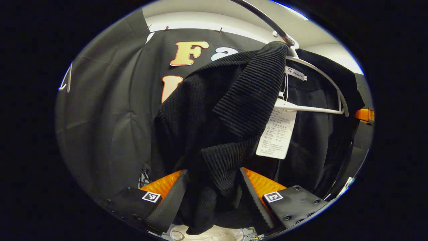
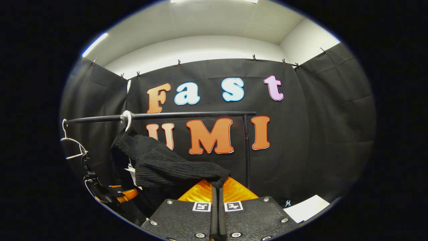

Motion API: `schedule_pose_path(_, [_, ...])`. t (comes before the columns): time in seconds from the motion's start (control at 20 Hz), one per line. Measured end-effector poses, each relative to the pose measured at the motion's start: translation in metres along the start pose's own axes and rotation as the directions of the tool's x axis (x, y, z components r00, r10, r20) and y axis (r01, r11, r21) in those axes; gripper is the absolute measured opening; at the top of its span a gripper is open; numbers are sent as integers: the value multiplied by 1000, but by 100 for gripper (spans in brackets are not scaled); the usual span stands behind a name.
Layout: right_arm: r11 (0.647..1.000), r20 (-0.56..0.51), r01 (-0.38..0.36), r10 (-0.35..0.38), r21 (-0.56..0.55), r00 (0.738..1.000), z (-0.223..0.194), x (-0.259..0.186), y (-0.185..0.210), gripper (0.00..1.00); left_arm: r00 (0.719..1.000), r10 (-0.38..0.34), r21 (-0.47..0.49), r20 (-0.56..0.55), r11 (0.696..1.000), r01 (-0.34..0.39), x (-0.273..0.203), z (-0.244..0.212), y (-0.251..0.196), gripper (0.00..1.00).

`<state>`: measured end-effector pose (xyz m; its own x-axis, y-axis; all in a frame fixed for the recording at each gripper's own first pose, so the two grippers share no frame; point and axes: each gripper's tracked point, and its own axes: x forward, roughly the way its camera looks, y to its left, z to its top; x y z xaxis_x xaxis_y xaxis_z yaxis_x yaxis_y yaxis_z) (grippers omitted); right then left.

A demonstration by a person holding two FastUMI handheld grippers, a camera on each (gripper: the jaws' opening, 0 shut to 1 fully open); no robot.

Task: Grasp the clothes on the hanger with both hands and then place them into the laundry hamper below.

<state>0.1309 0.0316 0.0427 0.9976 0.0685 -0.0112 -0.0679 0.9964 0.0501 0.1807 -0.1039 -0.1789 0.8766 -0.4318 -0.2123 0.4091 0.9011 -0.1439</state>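
Note:
A black ribbed sweater (image 1: 247, 100) hangs on a white hanger (image 1: 317, 108) from a dark rail (image 1: 267, 23), with a white care tag (image 1: 279, 134) dangling inside it. My left gripper (image 1: 213, 171) holds a bunched fold of the knit, which fills the gap between both fingers. In the right gripper view the sweater (image 2: 160, 164) stretches from the rail (image 2: 187, 115) toward me. My right gripper (image 2: 217, 184) is shut on the sleeve's end. The left gripper (image 2: 107, 194) shows low at the left, under the garment.
An empty hanger (image 2: 72, 140) hangs at the rail's left end. The rail's upright post (image 2: 247, 150) stands just behind my right gripper. A white sheet (image 2: 307, 207) lies low at the right. Something pale (image 1: 207, 234) shows below the left gripper.

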Motion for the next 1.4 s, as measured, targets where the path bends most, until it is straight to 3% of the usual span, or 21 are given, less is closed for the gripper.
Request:
schedule_pose_path(0.05, [1000, 0, -3, 3, -9, 1000, 0, 2, 1, 0, 1000, 5, 23, -2, 1000, -5, 0, 1, 0, 88])
schedule_pose_path(0.25, [1000, 10, -15, 15, -9, 1000, 9, 11, -1, 0, 998, 55, 107, -1, 993, -55, -1, 14, 6, 11])
schedule_pose_path(0.3, [1000, 18, -16, 17, -7, 1000, 14, 14, -3, 0, 998, 59, 116, -6, 992, -58, -5, 15, 8, 8])
schedule_pose_path(0.35, [1000, 27, -17, 17, -9, 999, 22, 17, -5, 6, 998, 59, 125, -11, 991, -57, -9, 18, 9, 10])
schedule_pose_path(0.4, [1000, 38, -15, 16, -20, 999, 29, 21, -9, 0, 997, 75, 134, -3, 988, -74, -12, 23, 16, 7])
schedule_pose_path(0.5, [998, 64, -11, 15, -56, 998, 45, 30, -17, 0, 994, 107, 144, 20, 984, -108, -21, 40, 31, 10])
schedule_pose_path(0.55, [998, 72, -15, 20, -68, 997, 52, 37, -17, 0, 992, 120, 136, 30, 983, -123, -23, 49, 39, 7])
schedule_pose_path(0.6, [997, 75, -30, 35, -71, 997, 56, 44, -17, 6, 991, 130, 118, 39, 984, -134, -28, 57, 47, 7])
schedule_pose_path(0.65, [997, 75, -50, 55, -67, 996, 59, 53, -15, 0, 989, 141, 95, 47, 985, -145, -33, 64, 54, 7])
schedule_pose_path(0.7, [996, 69, -68, 72, -60, 995, 60, 58, -16, 0, 986, 157, 74, 57, 984, -161, -39, 73, 62, 7])
schedule_pose_path(0.75, [995, 56, -88, 90, -47, 994, 57, 67, -17, 5, 982, 174, 58, 70, 982, -178, -44, 83, 72, 7])
schedule_pose_path(0.8, [994, 38, -110, 111, -29, 993, 52, 77, -16, 0, 978, 193, 49, 81, 979, -198, -49, 92, 81, 7])
schedule_pose_path(0.95, [983, -20, -179, 180, 25, 984, 26, 106, -13, 0, 960, 256, 46, 113, 964, -262, -52, 111, 116, 7])
schedule_pose_path(1.05, [965, -56, -253, 257, 68, 965, 1, 120, 2, 0, 945, 297, 29, 135, 952, -304, -53, 126, 136, 7])
schedule_pose_path(1.1, [949, -59, -300, 306, 99, 950, -9, 125, 12, 5, 936, 319, 19, 146, 945, -325, -59, 132, 145, 7])
schedule_pose_path(1.15, [933, -62, -332, 343, 136, 937, -18, 130, 22, 0, 928, 341, 2, 149, 938, -346, -63, 137, 158, 7])
schedule_pose_path(1.3, [898, -83, -356, 388, 260, 918, -56, 151, 27, 0, 918, 370, -41, 144, 929, -368, -66, 141, 183, 7])
schedule_pose_path(1.35, [893, -91, -353, 390, 278, 916, -70, 160, 26, 6, 917, 374, -32, 138, 927, -373, -66, 138, 187, 7])
schedule_pose_path(1.4, [892, -109, -350, 393, 285, 913, -85, 165, 27, 0, 918, 375, -16, 132, 926, -376, -68, 132, 189, 7])
